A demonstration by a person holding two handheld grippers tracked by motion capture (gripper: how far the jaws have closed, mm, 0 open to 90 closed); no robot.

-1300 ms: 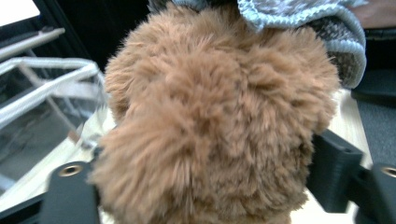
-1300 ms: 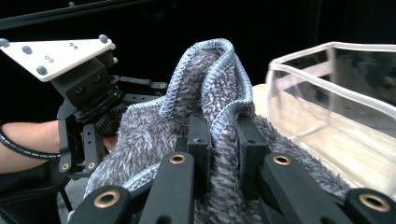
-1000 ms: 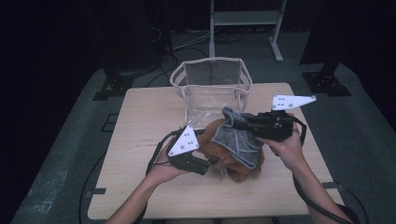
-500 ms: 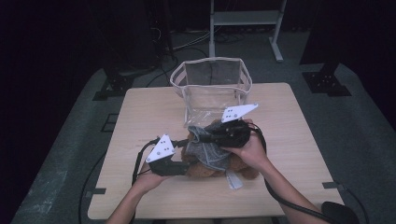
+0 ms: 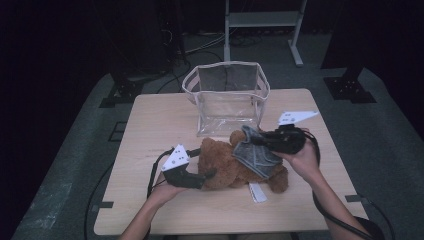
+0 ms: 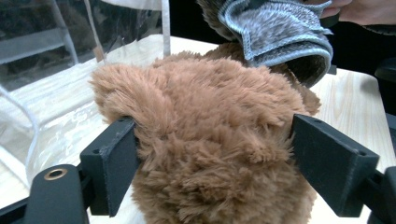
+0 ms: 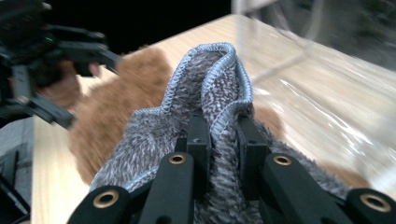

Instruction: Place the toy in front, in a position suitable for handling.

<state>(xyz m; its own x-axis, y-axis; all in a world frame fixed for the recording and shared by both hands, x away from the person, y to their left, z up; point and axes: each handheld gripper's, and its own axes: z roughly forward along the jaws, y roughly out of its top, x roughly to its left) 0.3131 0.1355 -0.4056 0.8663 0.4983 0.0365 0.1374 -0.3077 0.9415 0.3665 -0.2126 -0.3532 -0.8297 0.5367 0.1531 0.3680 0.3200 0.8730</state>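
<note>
A brown teddy bear (image 5: 225,162) lies on the table (image 5: 160,125), head toward the left. My left gripper (image 5: 207,175) reaches in from the left. In the left gripper view the furry head (image 6: 210,140) sits between its jaws, which have just been opening; the fur looks unsqueezed. A small grey knit garment (image 5: 252,152) with pale blue edging drapes over the bear's middle. My right gripper (image 5: 257,140) is shut on the garment's edge (image 7: 210,88), seen pinched between its jaws (image 7: 219,126).
A clear plastic bag (image 5: 227,97) with white trim stands open just behind the bear. A small white tag (image 5: 257,192) lies on the wood in front of the bear. Dark floor and stand legs surround the table.
My right gripper swung left over the bear with the garment, then back to the right, baring the bear's head. My left gripper shifted slightly left and lower.
</note>
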